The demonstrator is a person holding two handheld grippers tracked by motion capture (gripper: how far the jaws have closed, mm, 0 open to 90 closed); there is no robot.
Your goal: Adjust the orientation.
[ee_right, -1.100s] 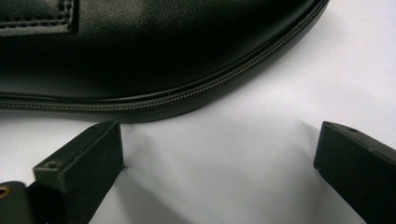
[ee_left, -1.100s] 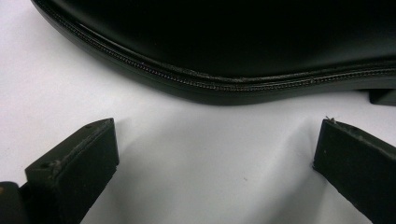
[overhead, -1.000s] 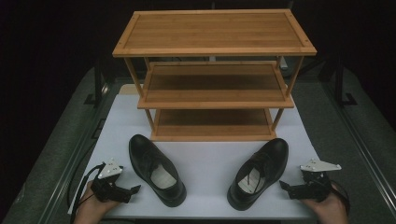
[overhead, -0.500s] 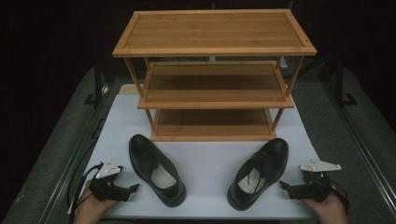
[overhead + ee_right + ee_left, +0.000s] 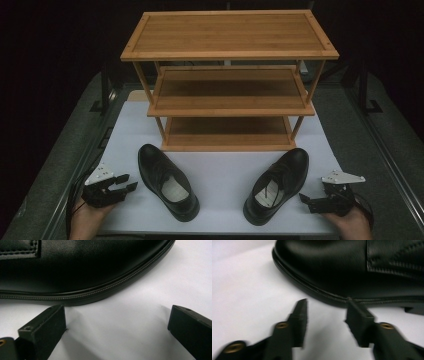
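Two black shoes sit on the white surface (image 5: 225,172) in front of an empty three-tier wooden rack (image 5: 230,80), so nothing looks done yet; my guess is both shoes are meant for its shelves. The left hand-held gripper (image 5: 122,184) has its jaws spread, with the left shoe (image 5: 167,181) just ahead of its tips, untouched. The right hand-held gripper (image 5: 306,200) is spread wider, the right shoe (image 5: 277,184) lying just beyond it, also not gripped.
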